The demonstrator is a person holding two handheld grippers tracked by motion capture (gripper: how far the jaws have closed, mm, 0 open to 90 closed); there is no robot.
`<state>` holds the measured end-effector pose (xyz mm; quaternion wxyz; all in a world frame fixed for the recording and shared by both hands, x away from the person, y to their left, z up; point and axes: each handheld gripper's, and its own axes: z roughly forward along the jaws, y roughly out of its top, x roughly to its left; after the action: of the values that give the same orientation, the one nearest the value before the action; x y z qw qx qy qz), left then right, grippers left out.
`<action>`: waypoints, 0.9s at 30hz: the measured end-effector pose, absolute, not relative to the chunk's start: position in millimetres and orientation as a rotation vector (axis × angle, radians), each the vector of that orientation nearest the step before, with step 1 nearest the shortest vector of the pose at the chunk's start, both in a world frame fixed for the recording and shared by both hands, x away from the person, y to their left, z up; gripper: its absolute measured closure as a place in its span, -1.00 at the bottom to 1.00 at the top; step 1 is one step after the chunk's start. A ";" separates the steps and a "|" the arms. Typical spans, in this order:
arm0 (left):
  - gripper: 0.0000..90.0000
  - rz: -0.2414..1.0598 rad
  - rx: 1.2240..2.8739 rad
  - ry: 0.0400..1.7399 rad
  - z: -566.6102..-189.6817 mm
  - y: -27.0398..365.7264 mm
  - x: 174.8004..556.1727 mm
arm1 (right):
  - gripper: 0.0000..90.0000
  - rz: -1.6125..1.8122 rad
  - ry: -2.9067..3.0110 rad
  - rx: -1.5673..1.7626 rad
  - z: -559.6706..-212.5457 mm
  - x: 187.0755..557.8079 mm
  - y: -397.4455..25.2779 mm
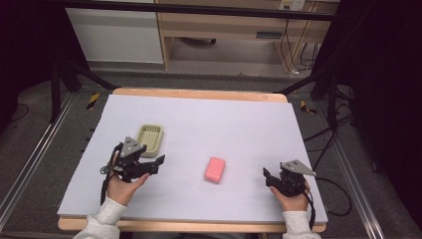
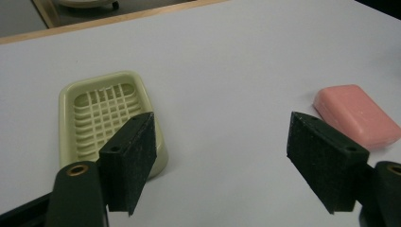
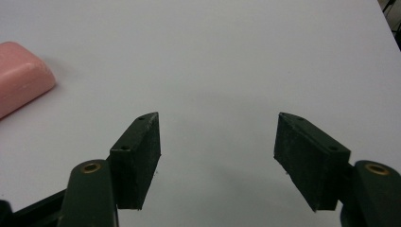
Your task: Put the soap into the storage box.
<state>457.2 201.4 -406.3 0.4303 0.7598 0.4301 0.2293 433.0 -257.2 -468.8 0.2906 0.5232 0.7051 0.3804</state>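
A: Both sets of jaws stand spread with nothing between them. The left gripper (image 1: 158, 162) sits just beside the soap dish (image 1: 150, 138); the right gripper (image 1: 267, 175) rests near the table's (image 1: 249, 119) front right. The pink soap (image 1: 215, 169) lies flat between them, apart from both.

B: What might go wrong?

A: I'd guess the smooth, rounded bar could slip or skid if pinched off-centre. The left jaws could also nudge the light dish.

B: Any room to move?

A: Plenty. Bare table surrounds the soap, and every edge is well away from it.
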 end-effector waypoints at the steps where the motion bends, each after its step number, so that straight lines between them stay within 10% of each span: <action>1: -0.45 0.572 1.895 1.073 -406.3 201.4 457.2 | -0.28 1.014 1.880 1.395 -468.8 433.0 -257.2; 27: -0.46 0.525 1.907 1.029 -398.8 155.4 467.9 | -0.29 1.019 1.881 1.399 -468.6 433.5 -256.7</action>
<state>467.9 155.4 -398.8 0.4405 0.7678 0.4144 0.2113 433.5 -256.7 -468.6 0.2887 0.5242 0.7045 0.3815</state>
